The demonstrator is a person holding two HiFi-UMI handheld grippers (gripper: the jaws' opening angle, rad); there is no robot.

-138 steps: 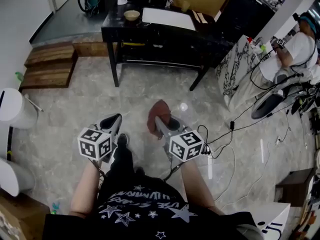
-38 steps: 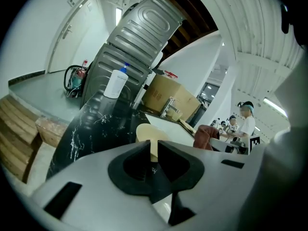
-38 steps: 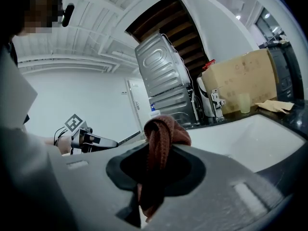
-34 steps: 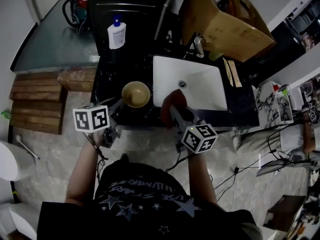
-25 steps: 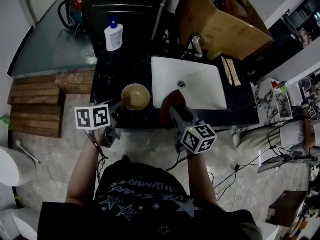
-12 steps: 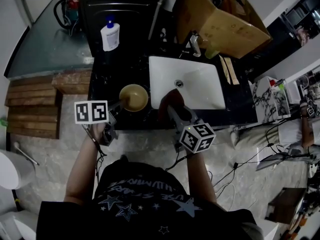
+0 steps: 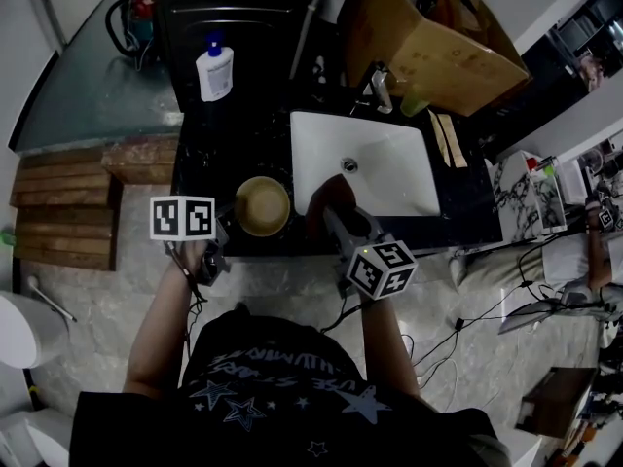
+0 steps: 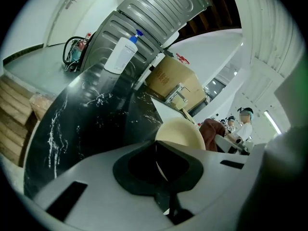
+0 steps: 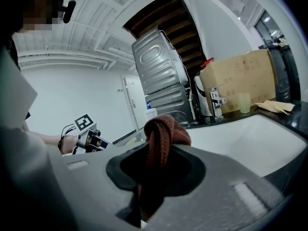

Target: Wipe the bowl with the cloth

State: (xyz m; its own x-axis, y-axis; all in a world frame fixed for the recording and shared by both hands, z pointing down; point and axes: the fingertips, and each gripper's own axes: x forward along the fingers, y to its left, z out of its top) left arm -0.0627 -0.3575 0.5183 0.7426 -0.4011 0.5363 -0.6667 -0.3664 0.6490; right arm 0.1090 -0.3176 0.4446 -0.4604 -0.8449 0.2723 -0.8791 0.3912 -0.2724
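A tan bowl (image 7: 263, 206) sits at the front edge of the black marble counter (image 7: 209, 154), left of the sink. My left gripper (image 7: 224, 230) is shut on the bowl's near rim; in the left gripper view the bowl (image 8: 182, 133) rises just past the jaws and its thin rim runs between them at my left gripper (image 8: 161, 170). My right gripper (image 7: 329, 212) is shut on a bunched red-brown cloth (image 7: 326, 195), held over the sink's front left corner, right of the bowl. The cloth (image 9: 161, 134) sticks up out of my right gripper (image 9: 151, 177).
A white rectangular sink (image 7: 375, 168) with a tap (image 7: 382, 88) lies right of the bowl. A white soap bottle (image 7: 214, 70) stands at the counter's back left, a cardboard box (image 7: 438, 42) at the back right. Behind is a washing machine (image 7: 238, 3). Cables (image 7: 467, 309) lie on the floor.
The person walked up to the counter. In the last half second the bowl came nearer the counter's front edge with the left gripper on its rim. The right gripper still holds the cloth.
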